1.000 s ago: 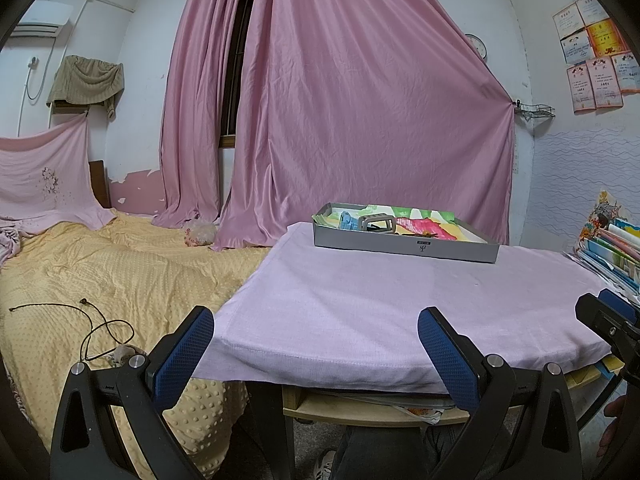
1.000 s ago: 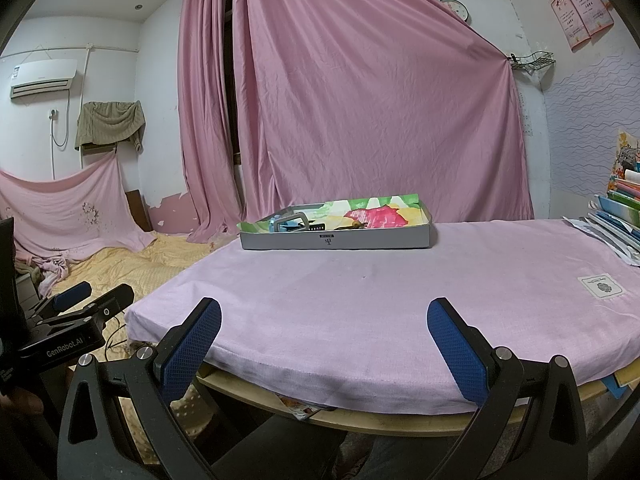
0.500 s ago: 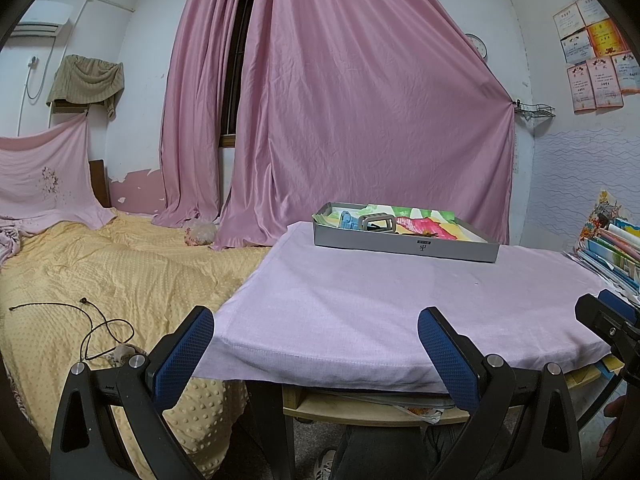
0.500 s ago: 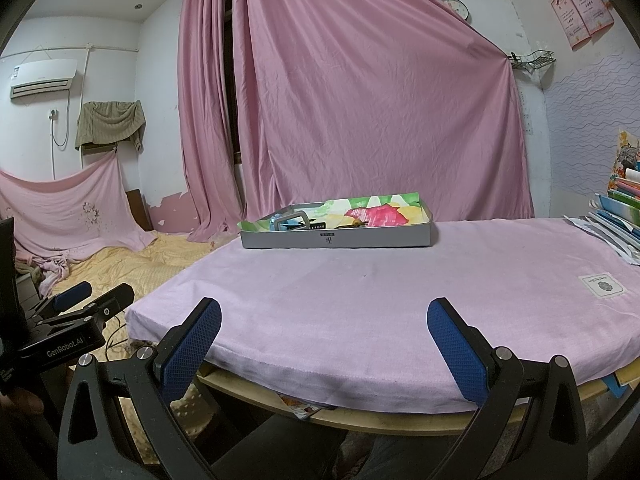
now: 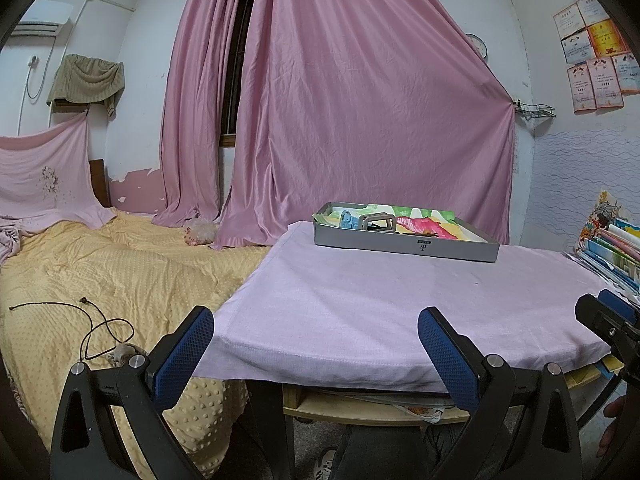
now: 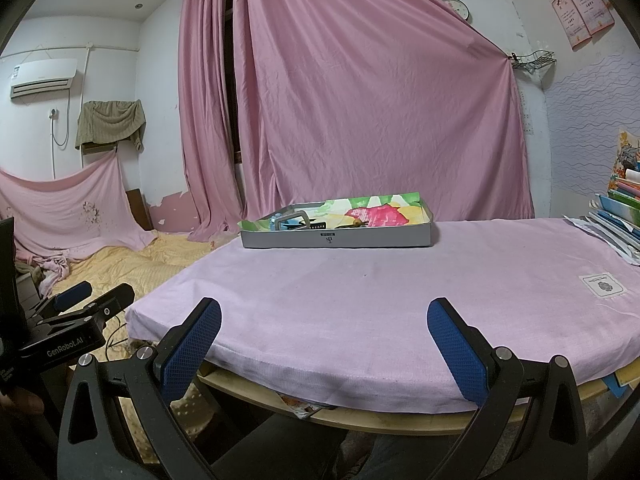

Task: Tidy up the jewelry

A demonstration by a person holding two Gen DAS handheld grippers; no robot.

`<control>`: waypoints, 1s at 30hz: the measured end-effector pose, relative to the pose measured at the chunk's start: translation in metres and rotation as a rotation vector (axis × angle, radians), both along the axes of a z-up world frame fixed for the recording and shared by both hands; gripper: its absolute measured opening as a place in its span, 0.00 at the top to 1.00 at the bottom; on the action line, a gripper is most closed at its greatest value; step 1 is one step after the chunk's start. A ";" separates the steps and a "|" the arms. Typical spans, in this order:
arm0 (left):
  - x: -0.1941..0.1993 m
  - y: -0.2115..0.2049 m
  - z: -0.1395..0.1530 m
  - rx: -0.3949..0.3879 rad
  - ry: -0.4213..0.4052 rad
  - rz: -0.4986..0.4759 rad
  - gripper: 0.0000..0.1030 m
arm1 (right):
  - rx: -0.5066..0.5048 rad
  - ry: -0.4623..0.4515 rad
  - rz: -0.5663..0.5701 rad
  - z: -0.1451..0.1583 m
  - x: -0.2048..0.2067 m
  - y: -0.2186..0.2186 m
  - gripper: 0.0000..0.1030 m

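No shift since the earlier frames; both views match, tray and tongs where they were. Left tongs (image 5: 316,344) spread wide, nothing between the pads; right tongs (image 6: 324,338) likewise apart and empty; both hover at the near edge of the surface (image 6: 360,292), aimed forward, probably a ready pose that keeps the tray in both views. Grey tray (image 6: 340,238) sits at the far side of the pink-clothed surface, well apart from both tongs; a colourful paper liner covers its floor. Inside, toward its left end: a grey hair claw (image 5: 378,223) over a blue clip (image 5: 349,219), plus a small dark piece (image 5: 426,234) mid-tray, too small to identify. All visible jewelry lies inside the tray, none on the bare cloth; that fits items gathered and done, or a loose heap waiting to be sorted; the pictures don't settle which.
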State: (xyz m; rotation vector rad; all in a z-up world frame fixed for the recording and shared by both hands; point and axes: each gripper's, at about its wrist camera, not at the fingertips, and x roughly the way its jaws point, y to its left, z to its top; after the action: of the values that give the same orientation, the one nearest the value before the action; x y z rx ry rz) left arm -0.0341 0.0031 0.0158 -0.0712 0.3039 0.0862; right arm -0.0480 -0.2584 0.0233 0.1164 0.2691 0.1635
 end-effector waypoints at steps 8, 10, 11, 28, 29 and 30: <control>0.000 0.000 0.000 0.000 -0.001 0.000 0.01 | -0.001 0.000 0.000 0.001 0.000 0.000 0.02; 0.000 0.000 0.000 0.000 0.000 0.000 0.01 | 0.000 0.001 -0.001 0.001 0.000 0.000 0.02; 0.000 0.000 0.000 0.000 0.000 0.000 0.01 | 0.001 0.000 0.000 0.001 0.000 0.000 0.02; -0.002 0.005 -0.002 -0.014 0.000 -0.002 0.01 | 0.001 0.004 0.001 0.001 0.000 0.000 0.02; -0.001 0.004 -0.003 -0.013 0.001 -0.001 0.01 | 0.001 0.004 0.000 0.001 0.000 0.001 0.02; -0.001 0.004 -0.003 -0.012 0.002 0.000 0.01 | 0.001 0.004 0.000 0.001 0.000 0.000 0.02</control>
State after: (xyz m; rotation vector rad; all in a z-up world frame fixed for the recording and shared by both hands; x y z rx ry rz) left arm -0.0352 0.0072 0.0130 -0.0828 0.3060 0.0844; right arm -0.0484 -0.2580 0.0239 0.1177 0.2728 0.1634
